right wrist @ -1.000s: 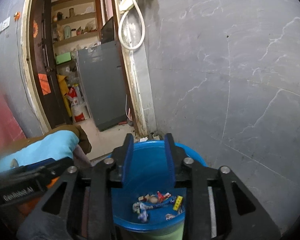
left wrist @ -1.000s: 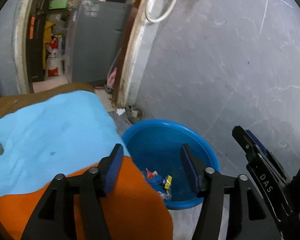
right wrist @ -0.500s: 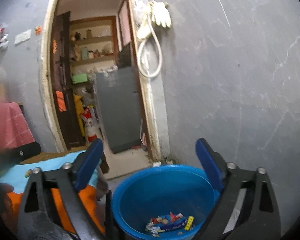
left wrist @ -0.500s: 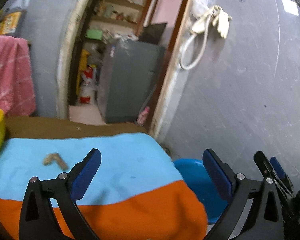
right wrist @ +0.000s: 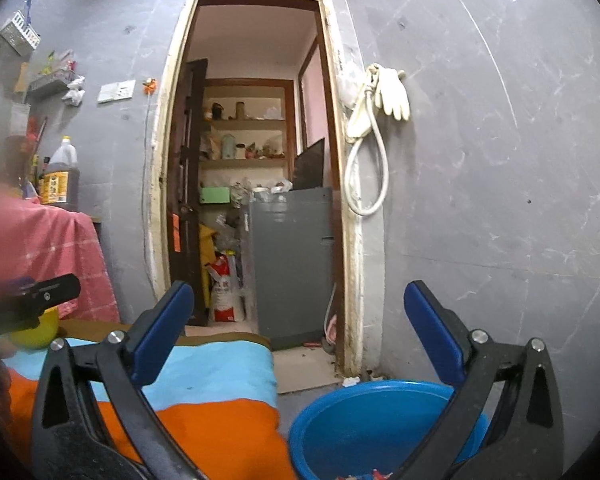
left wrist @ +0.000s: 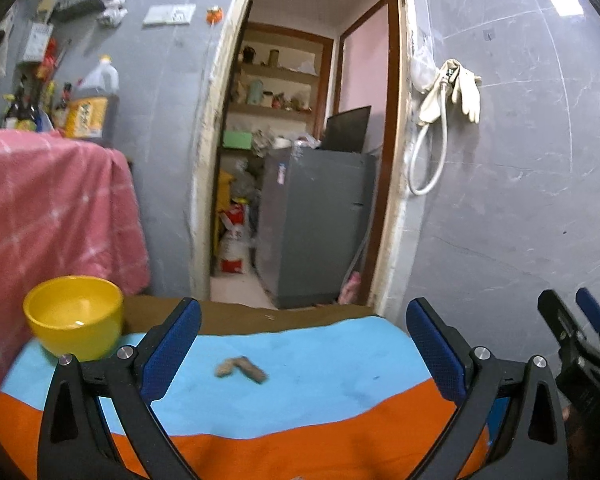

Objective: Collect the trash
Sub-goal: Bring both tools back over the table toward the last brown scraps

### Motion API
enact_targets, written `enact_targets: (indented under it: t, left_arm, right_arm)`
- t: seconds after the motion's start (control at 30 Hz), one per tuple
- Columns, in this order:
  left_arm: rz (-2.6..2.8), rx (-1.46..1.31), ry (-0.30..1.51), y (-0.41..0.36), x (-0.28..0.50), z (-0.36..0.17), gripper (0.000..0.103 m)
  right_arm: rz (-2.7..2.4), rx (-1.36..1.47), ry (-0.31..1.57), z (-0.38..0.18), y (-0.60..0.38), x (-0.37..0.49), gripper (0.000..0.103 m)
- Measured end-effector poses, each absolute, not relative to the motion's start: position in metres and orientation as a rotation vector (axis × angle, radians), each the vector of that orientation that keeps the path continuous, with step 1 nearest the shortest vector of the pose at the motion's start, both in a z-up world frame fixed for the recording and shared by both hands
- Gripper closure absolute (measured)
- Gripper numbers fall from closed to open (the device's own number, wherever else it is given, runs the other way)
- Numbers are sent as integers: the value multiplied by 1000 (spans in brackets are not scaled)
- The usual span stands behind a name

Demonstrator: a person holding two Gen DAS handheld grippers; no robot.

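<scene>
below the right tongs [right wrist: 300, 344], blue tub [right wrist: 340, 408] contents mostly cut off

No legible text found in either of my wrist views. Oil jug [left wrist: 93, 108] on shelf carried yellow label with dark print, too blurred to read. Red-and-white sack [right wrist: 226, 294] in doorway showed red markings, unreadable. Small sticker on grey cabinet [left wrist: 314, 224], unreadable. Faint marking on my left gripper [right wrist: 40, 294] body, illegible.
</scene>
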State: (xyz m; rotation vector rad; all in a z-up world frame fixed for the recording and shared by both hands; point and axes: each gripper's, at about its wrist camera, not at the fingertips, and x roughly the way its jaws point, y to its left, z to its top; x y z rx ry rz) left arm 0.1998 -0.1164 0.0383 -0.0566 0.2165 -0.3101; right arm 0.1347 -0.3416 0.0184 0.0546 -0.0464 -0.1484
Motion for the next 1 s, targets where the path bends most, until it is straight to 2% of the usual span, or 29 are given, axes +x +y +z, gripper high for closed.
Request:
enact_targets:
  t: [0.5, 1.0]
  left_arm:
    - [-216, -17, 127, -72, 181, 33, 2]
    - [-151, 47, 197, -29, 209, 8, 2]
  right_arm:
    - [-86, 24, -101, 21, -306, 132, 0]
    - [42, -79, -10, 14, -256, 161, 0]
